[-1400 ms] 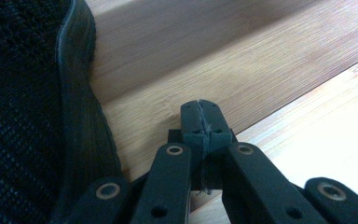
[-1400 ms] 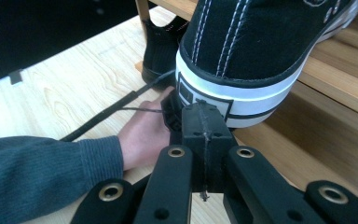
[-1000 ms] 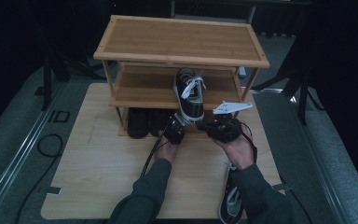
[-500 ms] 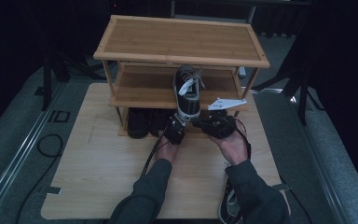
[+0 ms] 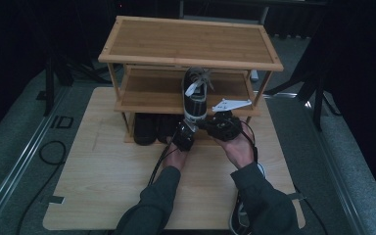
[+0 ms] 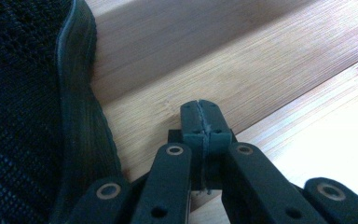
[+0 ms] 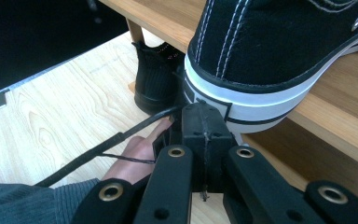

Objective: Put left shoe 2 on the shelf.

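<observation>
Touching the sneaker's (image 7: 279, 51) heel, the right gripper's (image 7: 204, 122) fingers are pressed together.

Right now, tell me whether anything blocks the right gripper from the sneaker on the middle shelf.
Nothing visible does. The shut right gripper sits right at the white heel of the sneaker, which overhangs the front edge of the middle shelf. The left gripper is lower, beside the dark shoes.
</observation>
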`<action>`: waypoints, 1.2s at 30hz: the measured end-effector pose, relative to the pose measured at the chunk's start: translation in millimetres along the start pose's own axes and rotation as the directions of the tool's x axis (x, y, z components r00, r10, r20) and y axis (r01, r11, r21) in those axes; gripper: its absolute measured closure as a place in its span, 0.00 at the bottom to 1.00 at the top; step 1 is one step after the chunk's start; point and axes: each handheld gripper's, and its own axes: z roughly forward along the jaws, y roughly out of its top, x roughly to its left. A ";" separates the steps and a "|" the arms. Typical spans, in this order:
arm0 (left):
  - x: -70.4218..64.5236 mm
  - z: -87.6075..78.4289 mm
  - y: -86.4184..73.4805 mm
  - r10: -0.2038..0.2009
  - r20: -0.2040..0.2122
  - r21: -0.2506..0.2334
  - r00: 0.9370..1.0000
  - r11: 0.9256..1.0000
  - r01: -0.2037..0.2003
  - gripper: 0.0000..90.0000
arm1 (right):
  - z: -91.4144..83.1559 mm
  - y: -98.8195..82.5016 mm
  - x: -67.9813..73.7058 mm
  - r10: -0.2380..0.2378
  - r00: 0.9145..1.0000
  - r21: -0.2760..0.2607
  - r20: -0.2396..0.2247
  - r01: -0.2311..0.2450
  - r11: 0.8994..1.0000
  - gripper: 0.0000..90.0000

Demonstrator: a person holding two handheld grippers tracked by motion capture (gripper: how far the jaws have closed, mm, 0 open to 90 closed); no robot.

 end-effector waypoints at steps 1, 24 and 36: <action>-0.1 0.0 0.1 0.000 -0.001 0.001 1.000 1.000 0.000 1.00 | 0.5 0.3 -0.4 -0.002 1.000 -0.001 0.000 0.002 1.000 1.00; -1.9 0.7 0.4 -0.006 -0.009 -0.005 1.000 1.000 0.006 1.00 | 18.6 9.9 -17.7 0.043 0.998 -0.007 0.036 -0.042 0.999 1.00; -2.5 1.1 -0.9 -0.022 0.004 -0.013 1.000 1.000 0.022 1.00 | 21.9 10.1 -23.4 0.064 0.998 -0.017 0.003 -0.064 0.998 0.93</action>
